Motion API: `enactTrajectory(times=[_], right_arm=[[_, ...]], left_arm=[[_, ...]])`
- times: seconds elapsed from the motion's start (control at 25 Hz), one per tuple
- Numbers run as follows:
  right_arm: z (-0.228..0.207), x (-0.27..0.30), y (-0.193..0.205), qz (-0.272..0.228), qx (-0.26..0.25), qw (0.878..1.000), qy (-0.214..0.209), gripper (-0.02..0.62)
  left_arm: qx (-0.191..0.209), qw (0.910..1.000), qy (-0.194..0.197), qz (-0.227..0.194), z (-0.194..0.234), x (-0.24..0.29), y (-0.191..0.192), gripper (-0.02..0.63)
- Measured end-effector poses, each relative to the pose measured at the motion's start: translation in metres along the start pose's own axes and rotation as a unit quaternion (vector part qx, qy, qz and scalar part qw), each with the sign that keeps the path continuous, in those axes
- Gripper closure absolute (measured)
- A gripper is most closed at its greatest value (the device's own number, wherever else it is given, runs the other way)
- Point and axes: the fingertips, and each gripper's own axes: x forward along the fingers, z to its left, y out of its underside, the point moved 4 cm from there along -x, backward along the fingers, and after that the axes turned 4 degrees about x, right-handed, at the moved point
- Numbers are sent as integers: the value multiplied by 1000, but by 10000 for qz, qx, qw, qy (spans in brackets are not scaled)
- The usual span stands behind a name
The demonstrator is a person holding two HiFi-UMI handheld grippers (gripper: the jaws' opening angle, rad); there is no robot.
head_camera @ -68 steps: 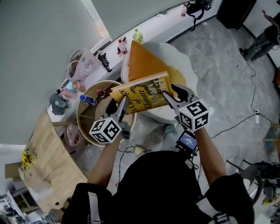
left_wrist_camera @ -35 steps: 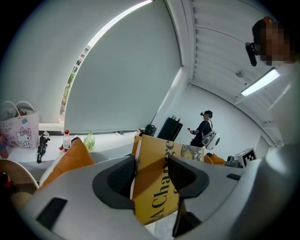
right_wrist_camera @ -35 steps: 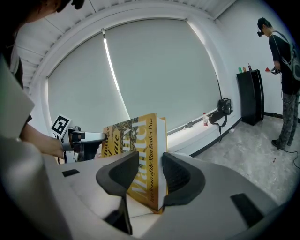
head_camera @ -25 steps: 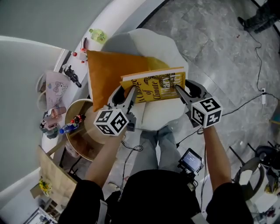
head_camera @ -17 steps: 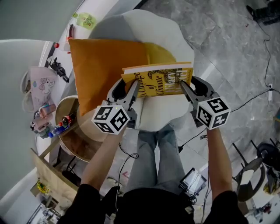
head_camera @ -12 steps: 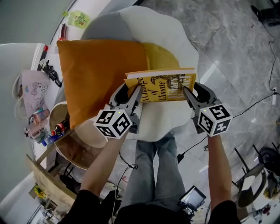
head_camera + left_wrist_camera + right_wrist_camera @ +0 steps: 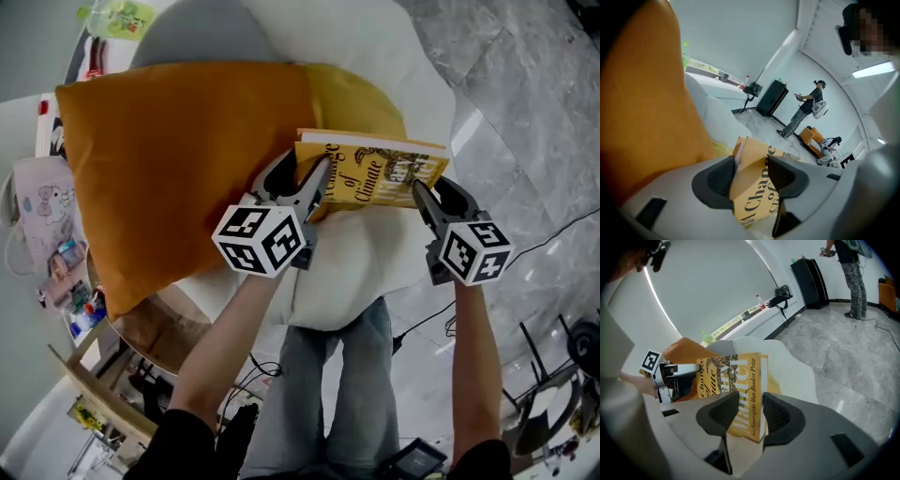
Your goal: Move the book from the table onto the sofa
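Note:
A yellow book (image 7: 375, 171) hangs between my two grippers just above the white sofa seat (image 7: 356, 258), next to a big orange cushion (image 7: 178, 159). My left gripper (image 7: 317, 192) is shut on the book's left end, and in the left gripper view the cover (image 7: 754, 187) sits clamped between the pads of that gripper (image 7: 749, 174). My right gripper (image 7: 422, 195) is shut on the right end. In the right gripper view the book's edge (image 7: 745, 399) is pinched by that gripper (image 7: 746, 414), and the left gripper (image 7: 670, 373) shows at the far end.
A round wooden table (image 7: 150, 328) with small items stands at the left below the cushion. A pale yellow cushion (image 7: 352, 98) lies behind the book. Grey marble floor (image 7: 534, 112) with a cable lies to the right. A person (image 7: 804, 110) stands far off in the room.
Both grippers have come down with the book toward the sofa seat. The cushion and sofa now fill more of the head view, and both grips are unchanged.

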Motion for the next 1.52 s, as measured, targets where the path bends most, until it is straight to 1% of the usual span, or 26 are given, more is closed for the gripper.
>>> enactTrajectory(times=[0.08,0.12,0.16,0.28,0.36,0.48,0.56,0.6,0.68,0.76,0.84,1.04,1.08,1.16,1.28,1.36,1.4,1.48,1.52], right_arm=[[-14,12,12,-48,364,9993,2,422],[-19,17,17,-71,545,9985,-21,422],[-24,22,21,-94,702,9975,-41,422],[-39,32,31,-117,1097,9939,-2,422],[-48,38,43,32,1229,9924,108,423],[-58,44,62,371,1161,9915,465,426],[-60,45,70,496,1079,9906,681,423],[-60,46,72,559,997,9904,776,420],[-57,48,73,776,656,9905,923,402],[-47,49,75,1008,284,9902,927,365],[-37,44,74,1034,134,9911,834,367],[-7,5,53,802,16,9954,530,413],[0,-6,46,737,-57,9960,508,442],[13,-32,26,516,-235,9971,499,500],[39,-78,-19,97,-572,9974,431,557],[62,-115,-50,-151,-841,9957,345,575],[75,-134,-64,-273,-967,9945,285,578],[100,-172,-90,-507,-1171,9917,183,581],[112,-192,-101,-606,-1280,9898,154,581]], left_arm=[[-210,9998,48,-12,6,16,5,385],[-262,9996,56,3,9,23,7,385],[-219,9997,50,46,12,30,9,385],[265,9993,56,274,14,49,18,385],[593,9972,154,440,11,54,24,385],[992,9920,359,687,2,55,32,394],[1141,9894,404,806,-3,55,38,393],[1163,9888,407,844,-4,54,39,393],[1128,9889,385,891,-5,52,39,393],[1040,9896,335,932,-4,46,39,393],[1025,9896,298,969,-5,39,40,393],[1166,9863,230,1145,-23,8,40,400],[1171,9862,220,1148,-29,-1,36,402],[1253,9860,242,1071,-44,-19,21,406],[1558,9837,326,833,-74,-53,-13,425],[1768,9812,317,698,-93,-86,-34,464],[1865,9800,264,643,-101,-104,-44,494],[2015,9778,146,554,-117,-140,-63,586],[2048,9774,135,510,-127,-157,-72,591]])
